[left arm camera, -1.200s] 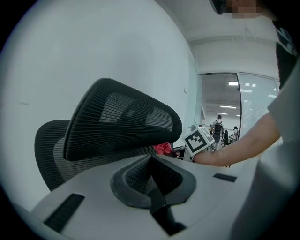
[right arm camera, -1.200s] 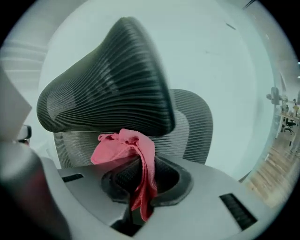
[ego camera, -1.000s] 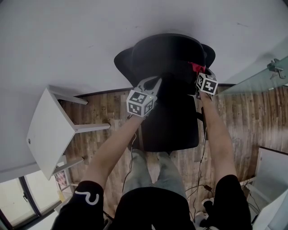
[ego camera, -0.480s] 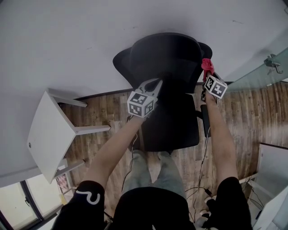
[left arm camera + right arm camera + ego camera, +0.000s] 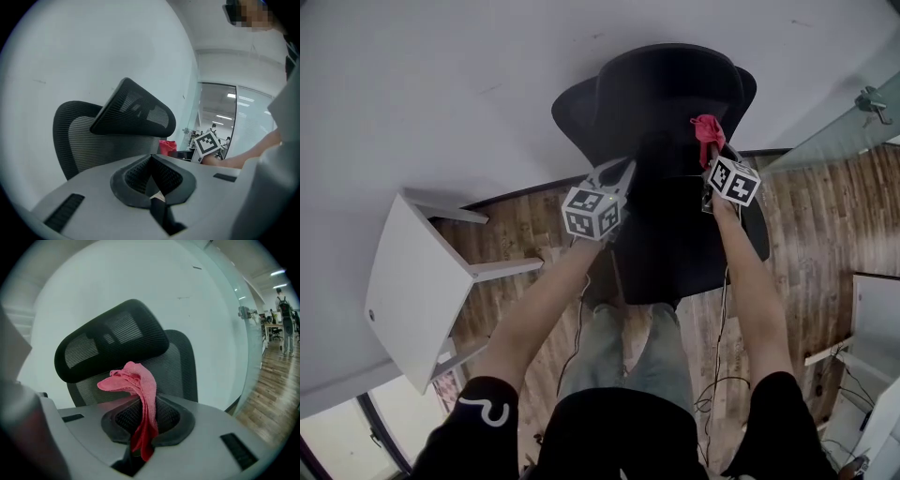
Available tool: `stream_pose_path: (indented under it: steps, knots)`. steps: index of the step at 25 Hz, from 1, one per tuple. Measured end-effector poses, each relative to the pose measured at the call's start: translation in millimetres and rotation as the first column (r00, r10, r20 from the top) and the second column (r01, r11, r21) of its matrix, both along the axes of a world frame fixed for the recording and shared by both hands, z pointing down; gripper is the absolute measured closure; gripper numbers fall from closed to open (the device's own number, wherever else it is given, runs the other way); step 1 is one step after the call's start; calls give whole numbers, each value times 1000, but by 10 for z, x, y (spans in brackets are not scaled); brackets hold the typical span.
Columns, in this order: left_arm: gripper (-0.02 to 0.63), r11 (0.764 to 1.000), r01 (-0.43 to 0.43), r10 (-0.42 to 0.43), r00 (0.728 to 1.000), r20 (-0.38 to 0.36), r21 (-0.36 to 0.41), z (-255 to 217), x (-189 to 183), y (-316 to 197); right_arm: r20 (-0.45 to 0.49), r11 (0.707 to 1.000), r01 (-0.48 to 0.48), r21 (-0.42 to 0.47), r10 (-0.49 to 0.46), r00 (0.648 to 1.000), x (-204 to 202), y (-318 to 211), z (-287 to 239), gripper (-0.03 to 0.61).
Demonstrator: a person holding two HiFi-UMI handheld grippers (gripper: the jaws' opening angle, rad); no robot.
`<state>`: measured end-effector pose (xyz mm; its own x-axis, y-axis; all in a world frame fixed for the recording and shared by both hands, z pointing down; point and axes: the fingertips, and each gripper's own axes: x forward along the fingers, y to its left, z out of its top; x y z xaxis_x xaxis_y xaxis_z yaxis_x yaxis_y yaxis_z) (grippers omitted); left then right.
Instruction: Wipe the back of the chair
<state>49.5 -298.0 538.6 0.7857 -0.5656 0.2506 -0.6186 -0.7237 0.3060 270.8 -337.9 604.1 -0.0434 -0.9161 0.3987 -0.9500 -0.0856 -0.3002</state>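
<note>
Right tool (image 5: 143, 430) clamps red cloth (image 5: 143, 387) upright, facing chair back (image 5: 180, 364).

white table (image 5: 412, 291) at left | wood floor (image 5: 825, 216) | glass partition (image 5: 848, 136) at right | white wall (image 5: 441, 75) behind

The black mesh office chair (image 5: 670, 112) stands just before the white wall (image 5: 441, 75); the white flat-topped table (image 5: 408, 281) lies to its left, the glass partition (image 5: 844, 141) to its right; the crumpled red cloth (image 5: 707, 131), between the jaws of the right gripper (image 5: 712, 155), sits before the chair's back.
</note>
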Motion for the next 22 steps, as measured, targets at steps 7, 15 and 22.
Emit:
stream_pose_path:
  steps: [7,15,22]
  knots:
    - [589,1000,-8,8,1000,18,2,200,-686,20,30,990,126,71,-128,991,-1271,-105,29,523]
    - [589,998,55,-56,995,81,12,648,-1331,-136,-81,938,337,75,-331,940,-2534,-279,293,522]
    - [589,996,94,-94,993,72,9,955,-1569,-310,-44,906,418,62,-416,908,-3003,-417,596,522]
